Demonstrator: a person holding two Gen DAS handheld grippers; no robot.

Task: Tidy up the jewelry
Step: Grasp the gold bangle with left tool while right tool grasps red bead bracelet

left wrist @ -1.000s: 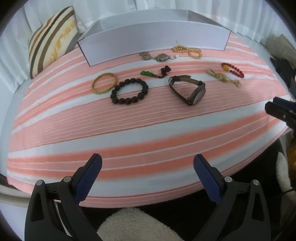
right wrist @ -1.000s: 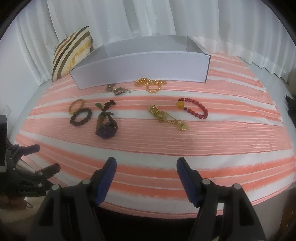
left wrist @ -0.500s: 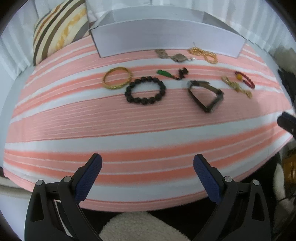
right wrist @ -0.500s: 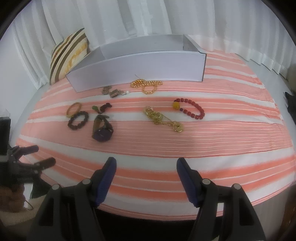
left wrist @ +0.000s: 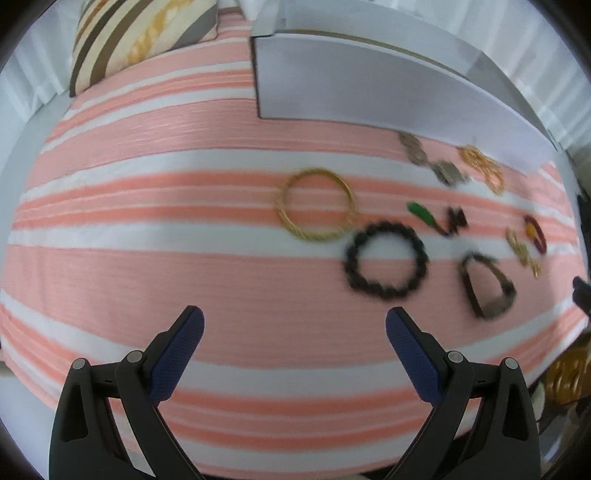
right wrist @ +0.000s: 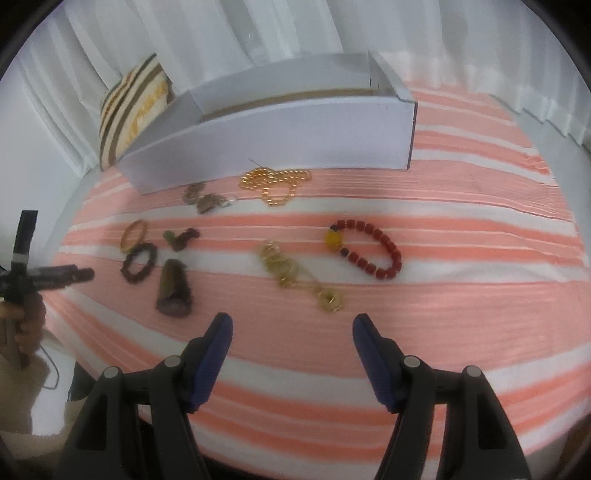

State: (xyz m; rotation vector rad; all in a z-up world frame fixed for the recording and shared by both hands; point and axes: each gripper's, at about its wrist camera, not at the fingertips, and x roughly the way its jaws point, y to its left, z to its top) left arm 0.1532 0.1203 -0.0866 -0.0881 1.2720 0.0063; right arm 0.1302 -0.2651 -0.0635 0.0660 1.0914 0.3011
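— Blurred beads and smeared metal fill the left wrist view. What can you make out?

— A gold bangle lies flat just beside a black bead bracelet. To their right a wristwatch is only a dark loop; its dial is not readable. The red bead bracelet and gold chain are squeezed small near the rim.

— Does the right wrist view help?

— Yes. There the red bead bracelet shows a yellow bead, and the gold chain runs its long axis diagonally, from upper left down to lower right. The wristwatch lies on its side, its strap stretching away from the camera. A gold bead necklace and a bronze-coloured piece sit just in front of the white cardboard box.

— And the surface?

— A pink and white striped cloth; what lies under it is hidden. A striped cushion is cut off at the top edge.

— The fingers?

— The left gripper and right gripper both have their blue fingers spread, empty, above bare cloth. Only the right view shows the left gripper from outside, in a hand.
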